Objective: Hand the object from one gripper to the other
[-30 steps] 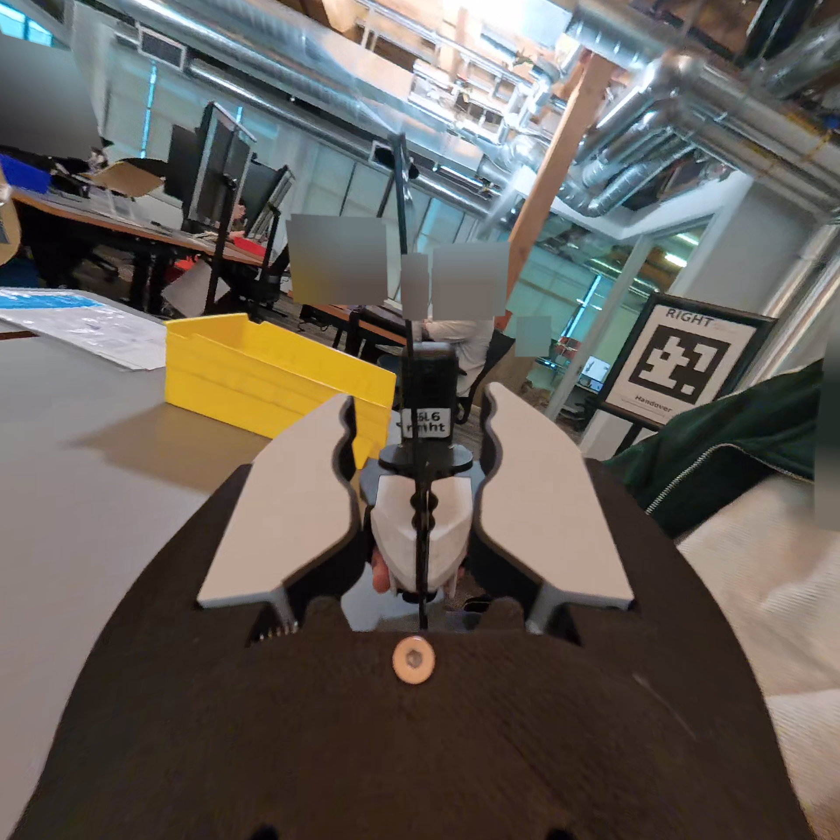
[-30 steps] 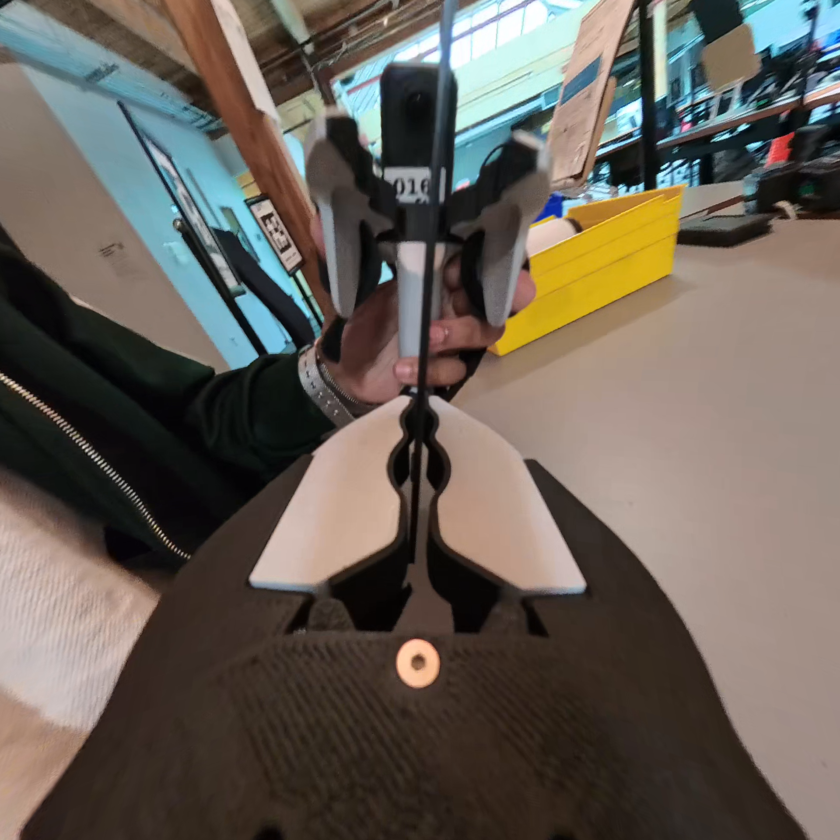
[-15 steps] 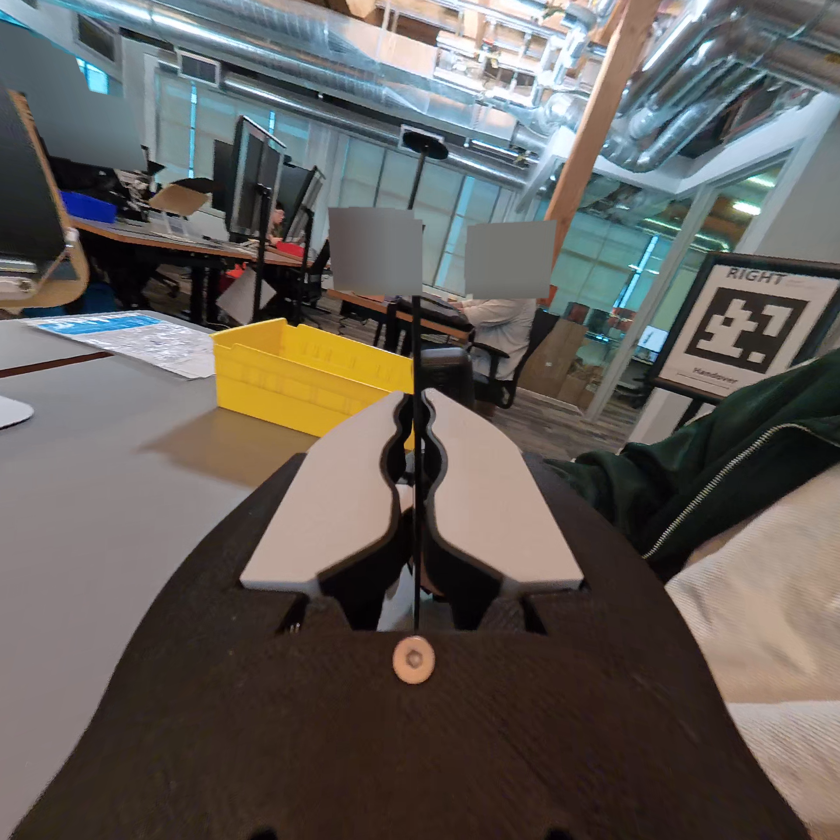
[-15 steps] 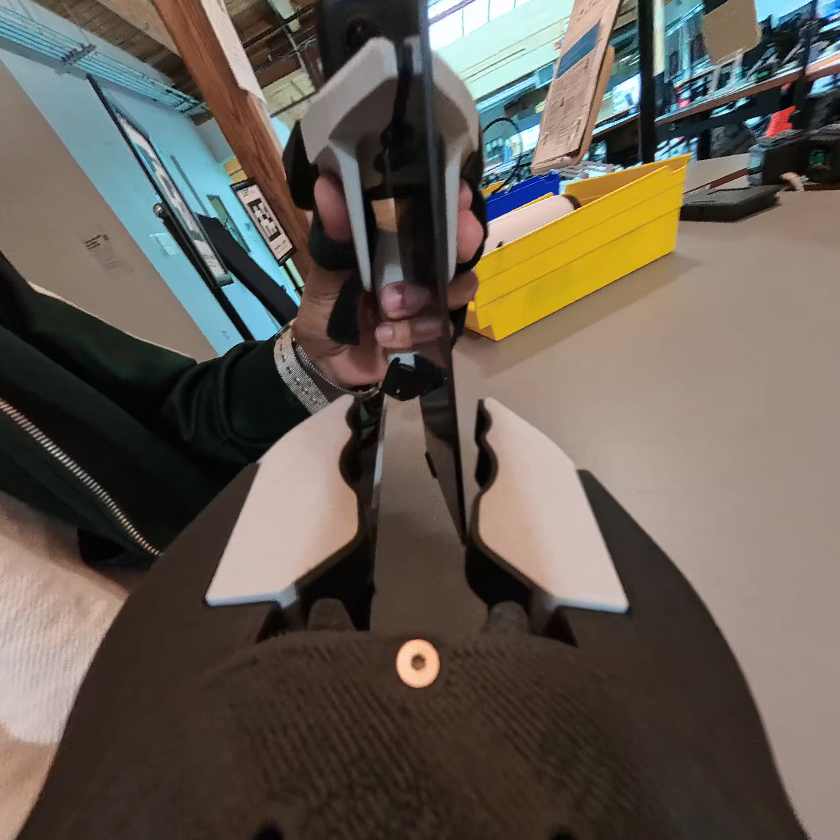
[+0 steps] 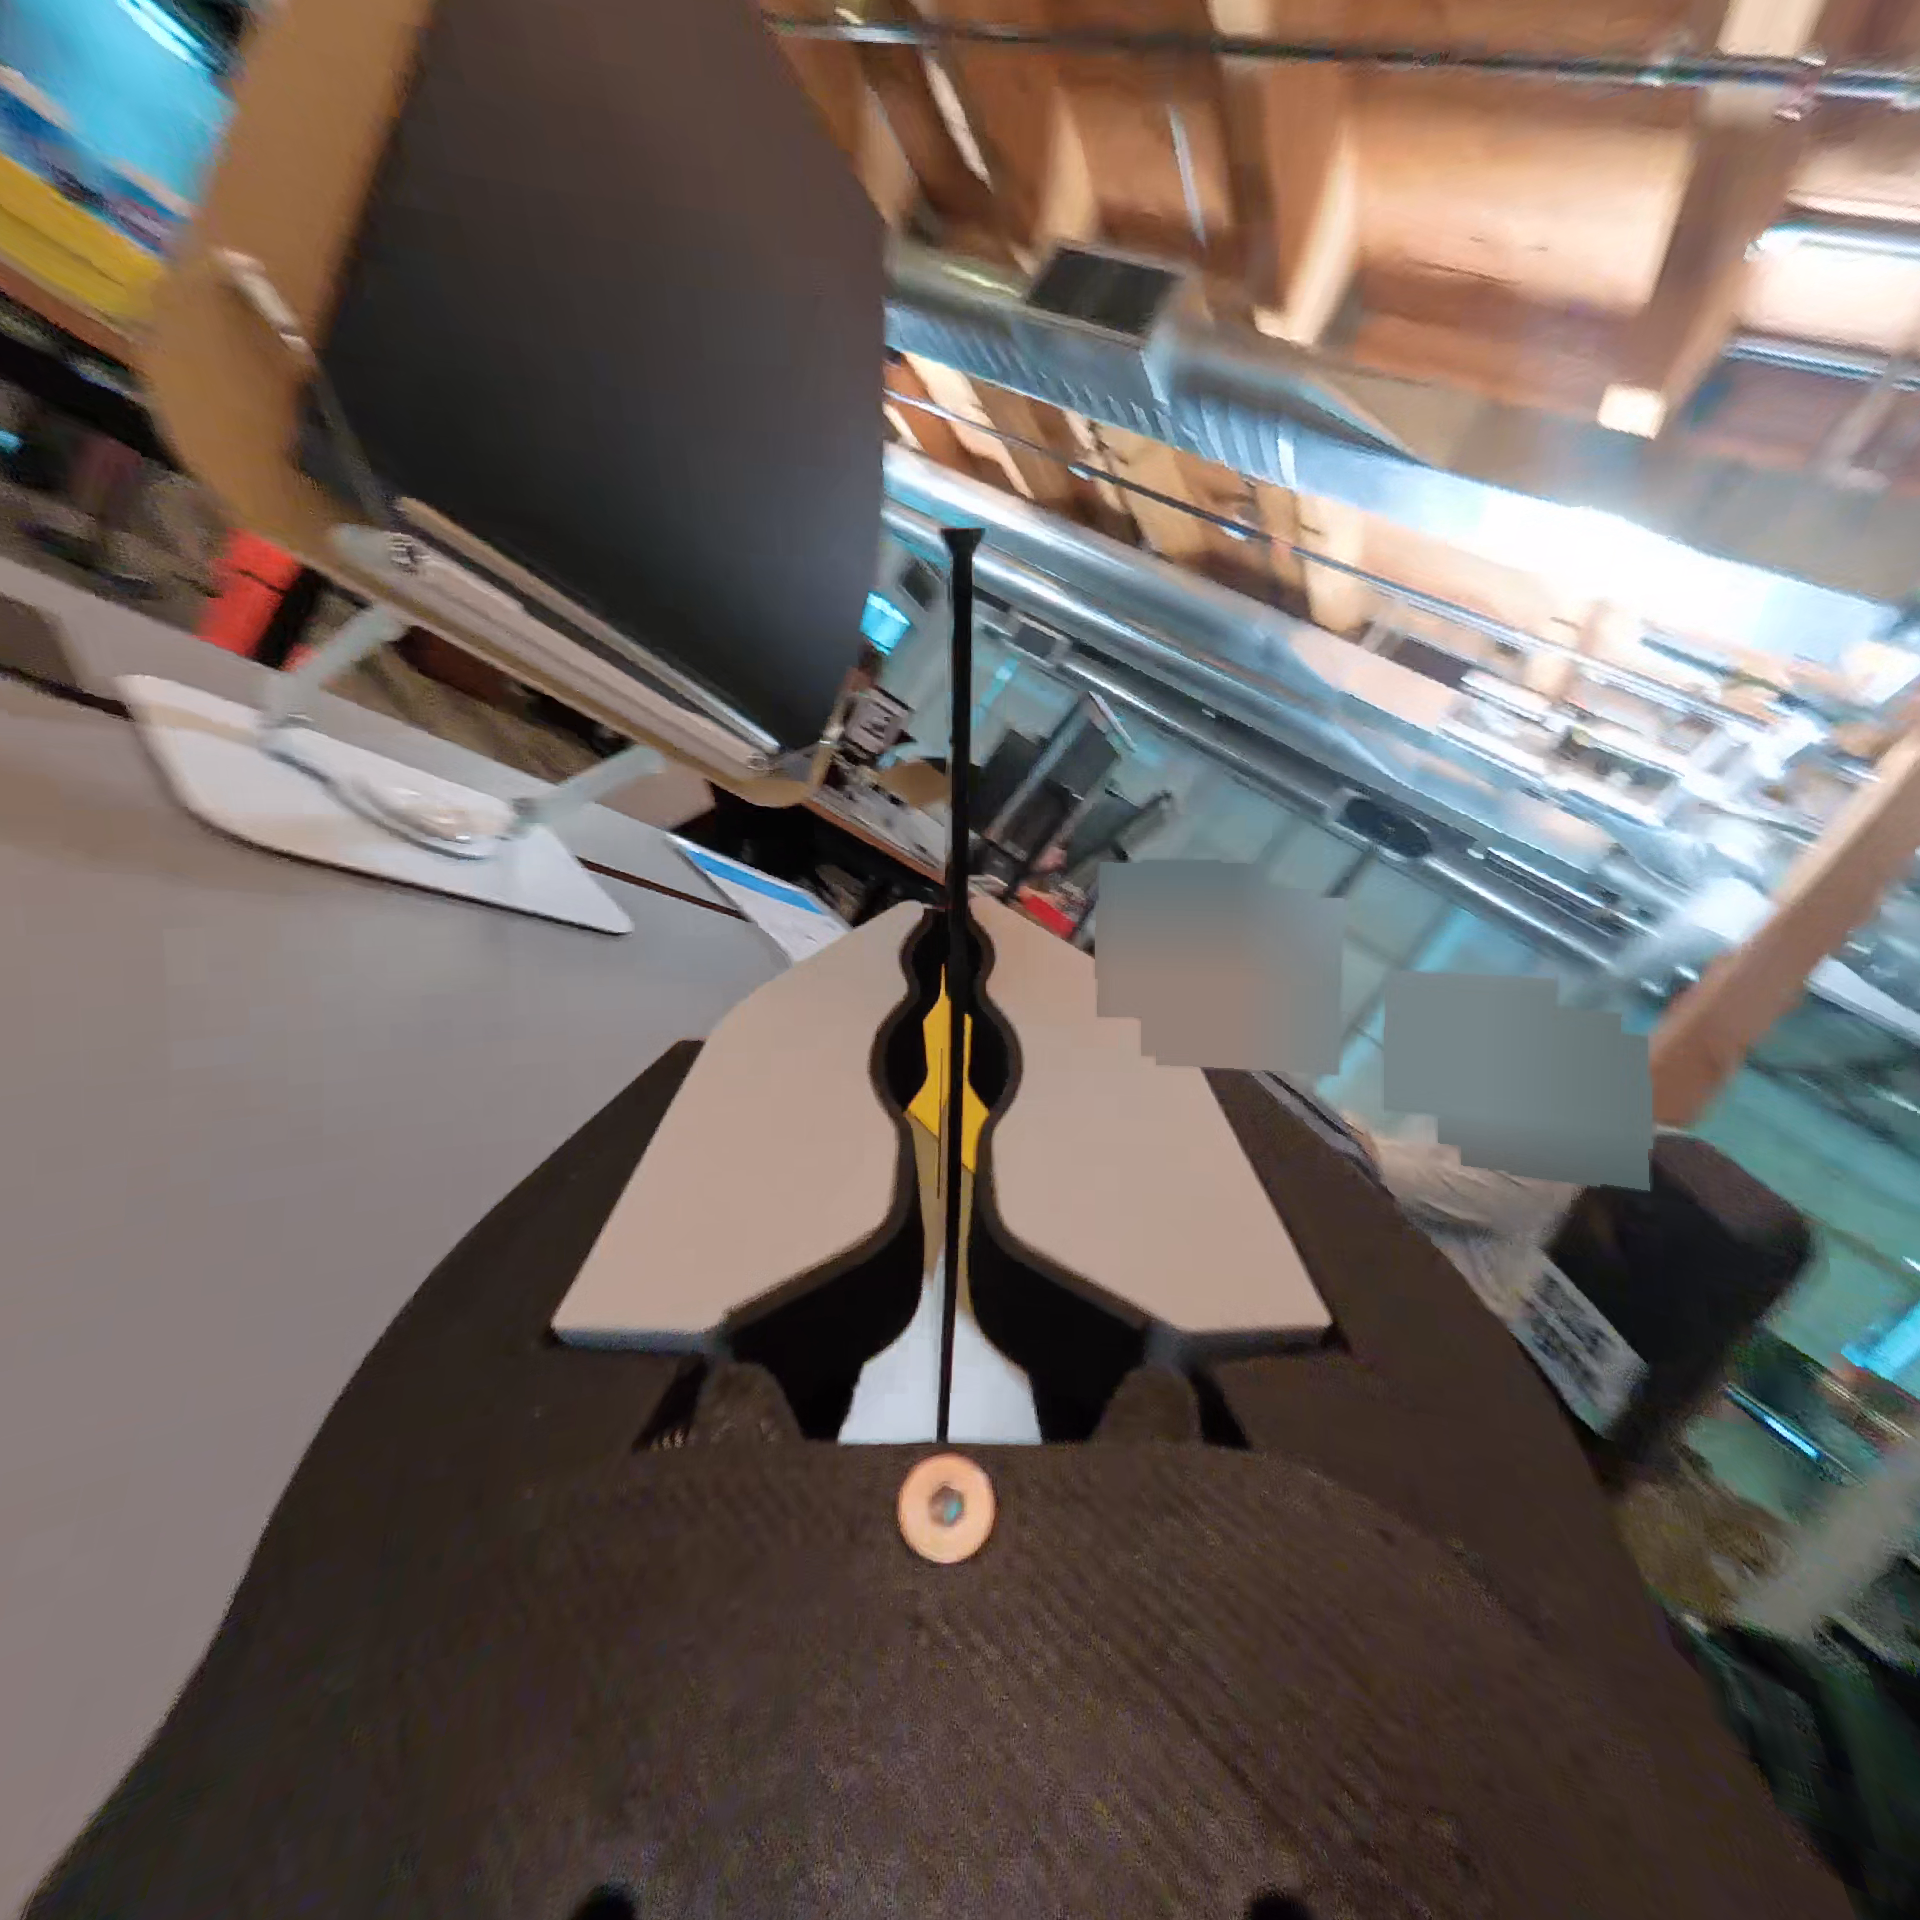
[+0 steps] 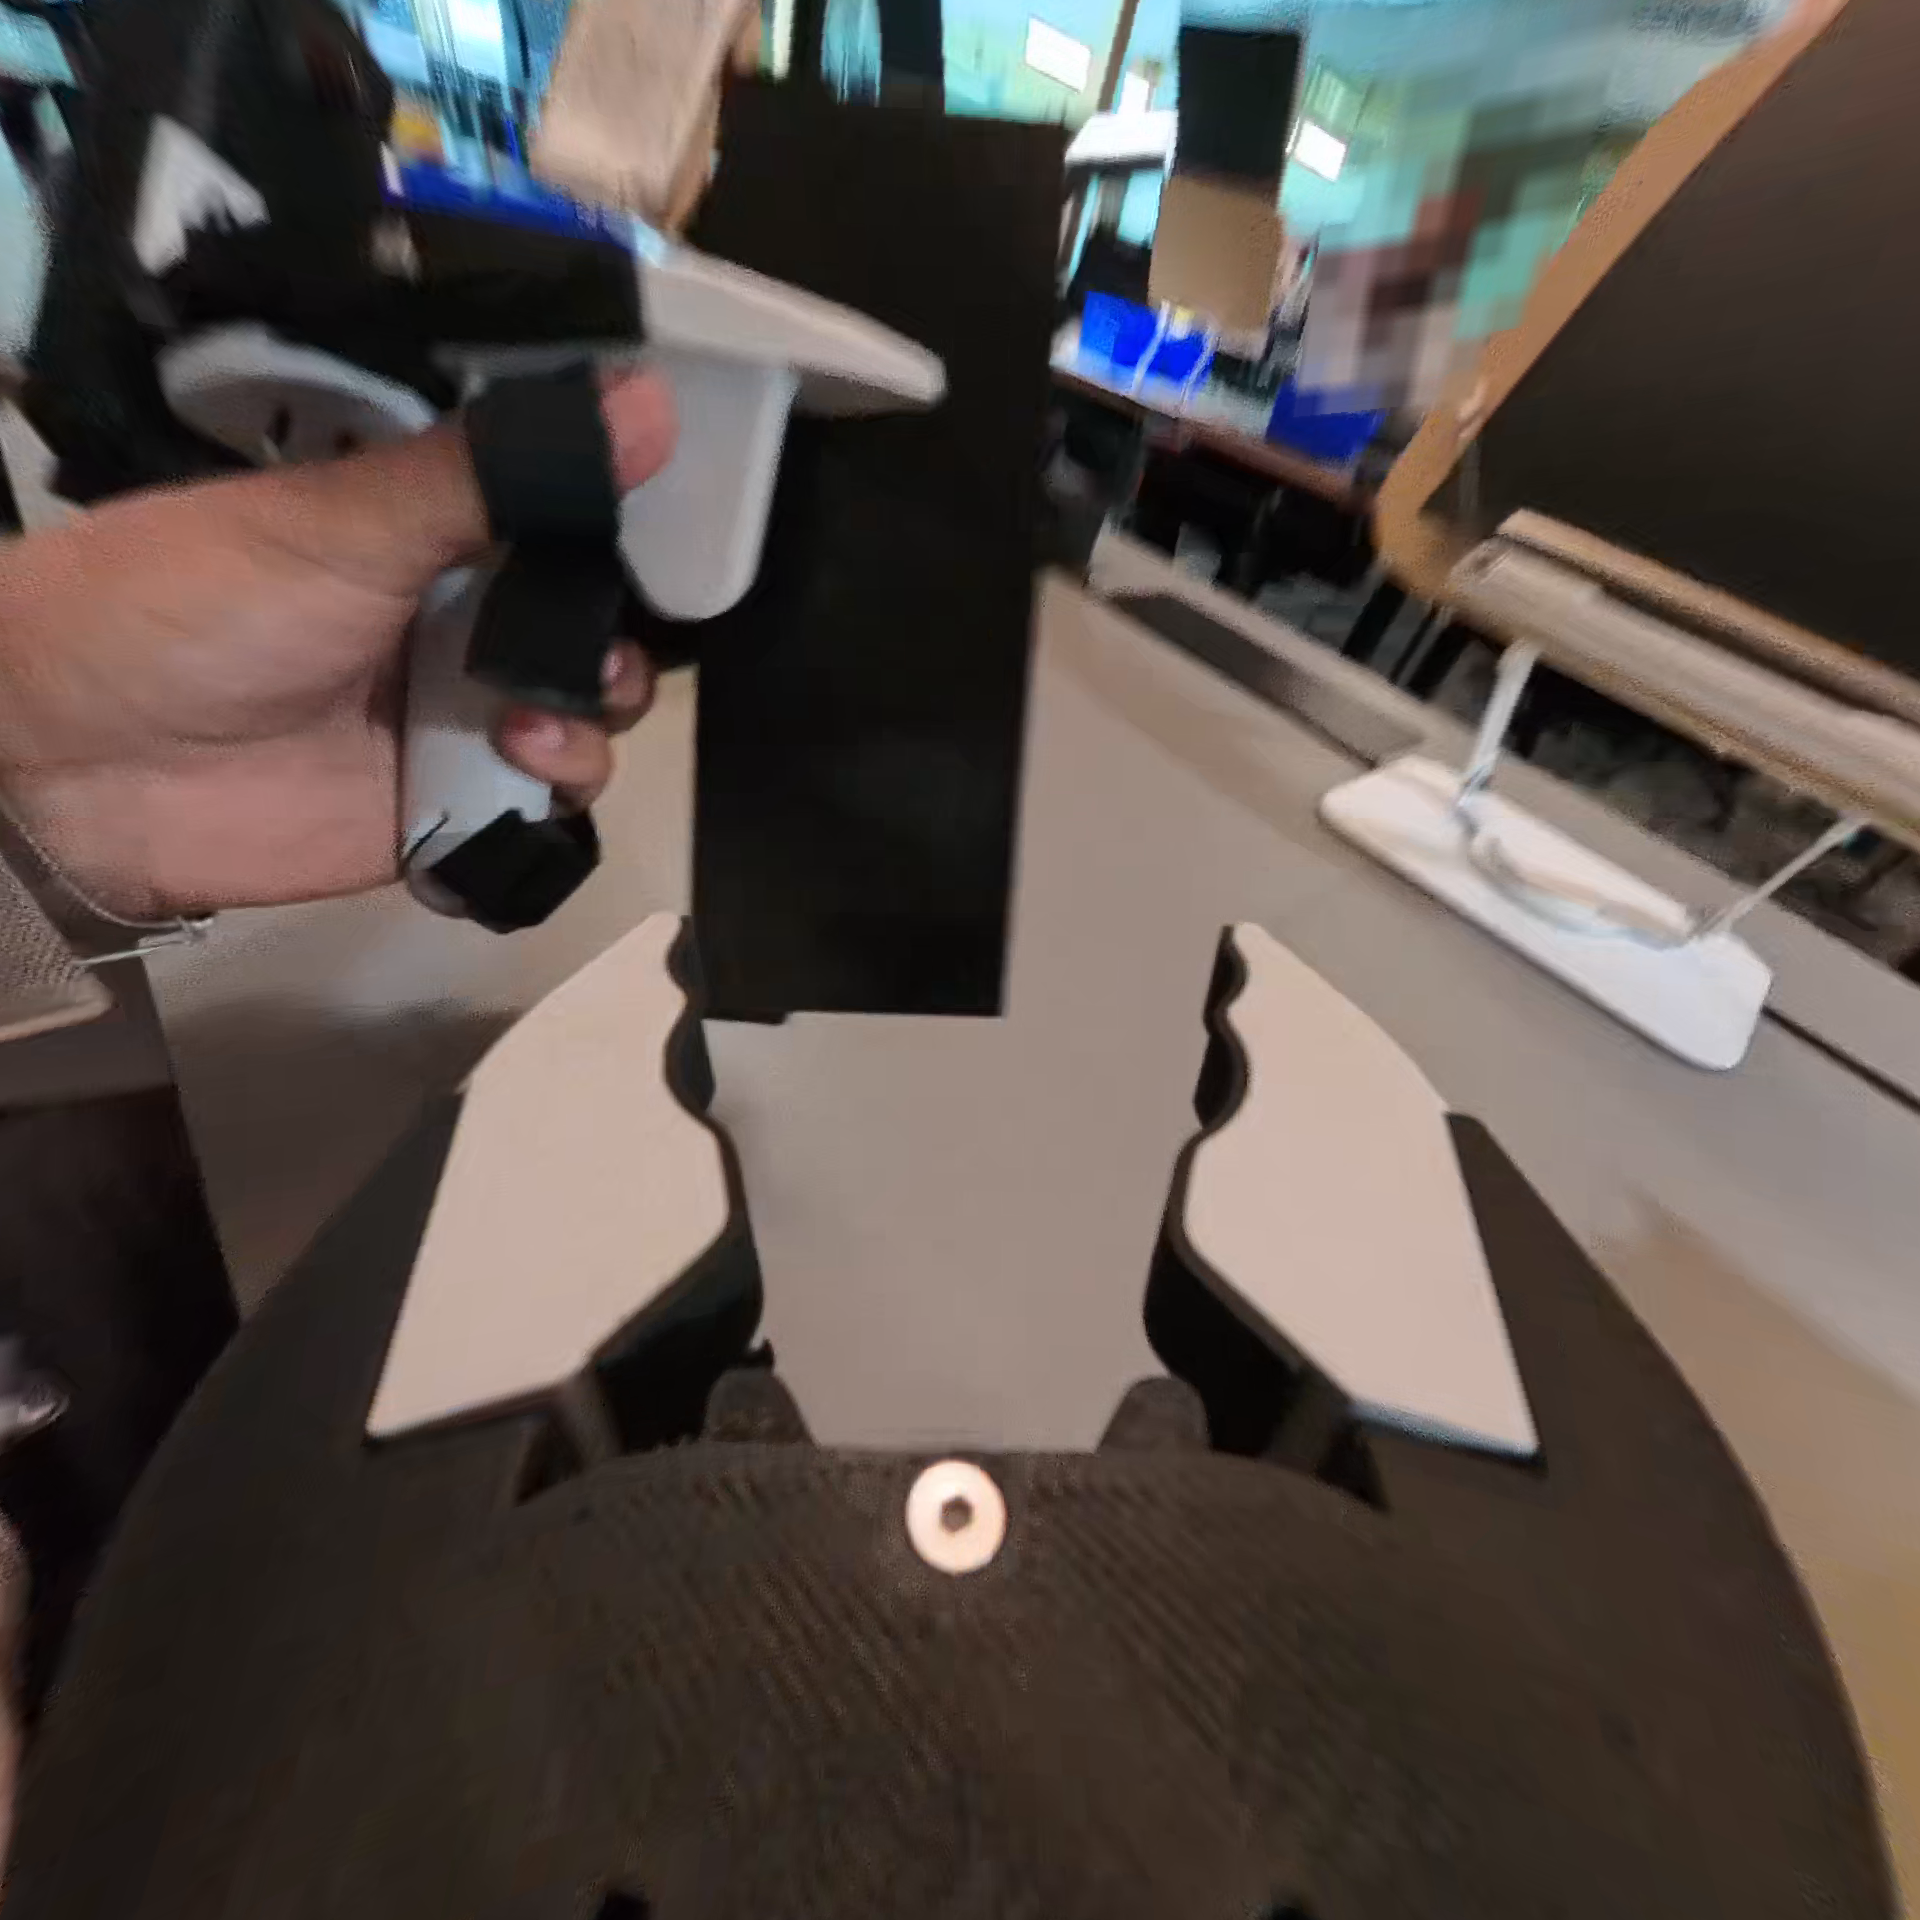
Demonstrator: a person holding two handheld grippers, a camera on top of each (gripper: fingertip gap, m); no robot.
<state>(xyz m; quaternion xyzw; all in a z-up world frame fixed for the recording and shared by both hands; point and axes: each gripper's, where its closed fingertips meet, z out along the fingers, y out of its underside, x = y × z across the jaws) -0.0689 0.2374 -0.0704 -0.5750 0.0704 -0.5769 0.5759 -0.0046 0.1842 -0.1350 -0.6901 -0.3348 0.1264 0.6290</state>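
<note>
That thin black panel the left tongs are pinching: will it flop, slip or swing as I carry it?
Probably stiff: the black panel hangs flat and straight-edged, and edge-on its line stays unbent. Likely light, since the left tongs, shut on its edge, hold it alone while the right tongs stand open. Its smooth face and narrow pinch suggest it could pivot.

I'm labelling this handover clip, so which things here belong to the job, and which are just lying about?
Part of the job:
- thin black plate, seen edge-on in the left wrist view
- left gripper, jaws shut on the plate
- right gripper, jaws open, clear of the plate

Lying about:
- white stand on the grey table
- tilted dark board
</note>
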